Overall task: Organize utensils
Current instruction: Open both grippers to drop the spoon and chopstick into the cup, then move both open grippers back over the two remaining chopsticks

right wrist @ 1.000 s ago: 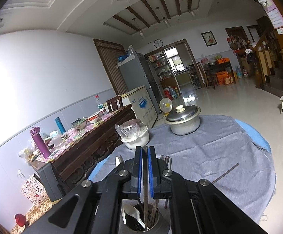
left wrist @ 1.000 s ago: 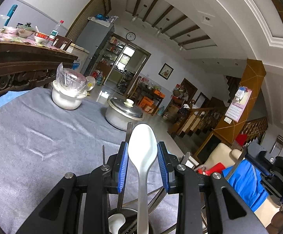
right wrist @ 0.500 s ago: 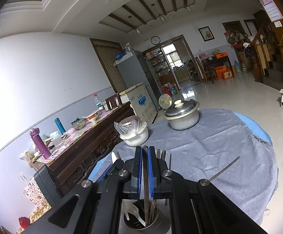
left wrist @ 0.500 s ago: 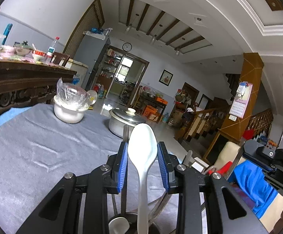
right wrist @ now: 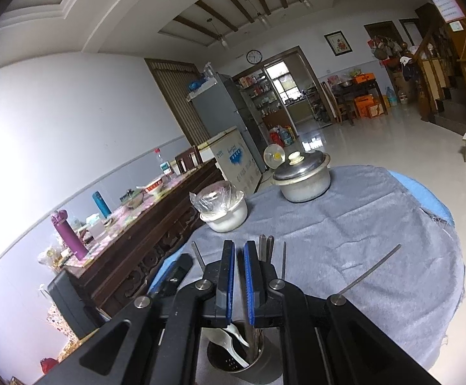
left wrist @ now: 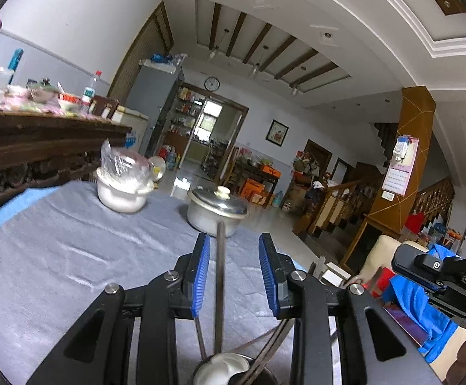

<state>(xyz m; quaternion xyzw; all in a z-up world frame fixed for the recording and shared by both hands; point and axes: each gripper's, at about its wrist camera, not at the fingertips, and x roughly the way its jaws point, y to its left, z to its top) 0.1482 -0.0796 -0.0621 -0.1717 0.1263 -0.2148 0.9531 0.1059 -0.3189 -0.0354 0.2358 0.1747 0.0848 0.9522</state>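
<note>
Looking along my left gripper (left wrist: 234, 268), my jaws are standing open around a thin metal stick (left wrist: 220, 276), not squeezing it. It is pointing straight up from the cup (left wrist: 233, 370) below.

Looking along my right gripper (right wrist: 238, 277), my jaws are pinching shut on nothing. The cup (right wrist: 242, 357) with a white spoon (right wrist: 233, 337) is sitting right under them on the table (right wrist: 377, 224).

No legible text, seemingly.

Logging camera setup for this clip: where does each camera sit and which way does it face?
Left wrist: on the left gripper, facing along its blue fingers across the grey tablecloth; the right gripper's body shows at right.
Right wrist: on the right gripper, angled down over the utensil holder.
Shared: lidded metal pot, white pot, wall clock.
</note>
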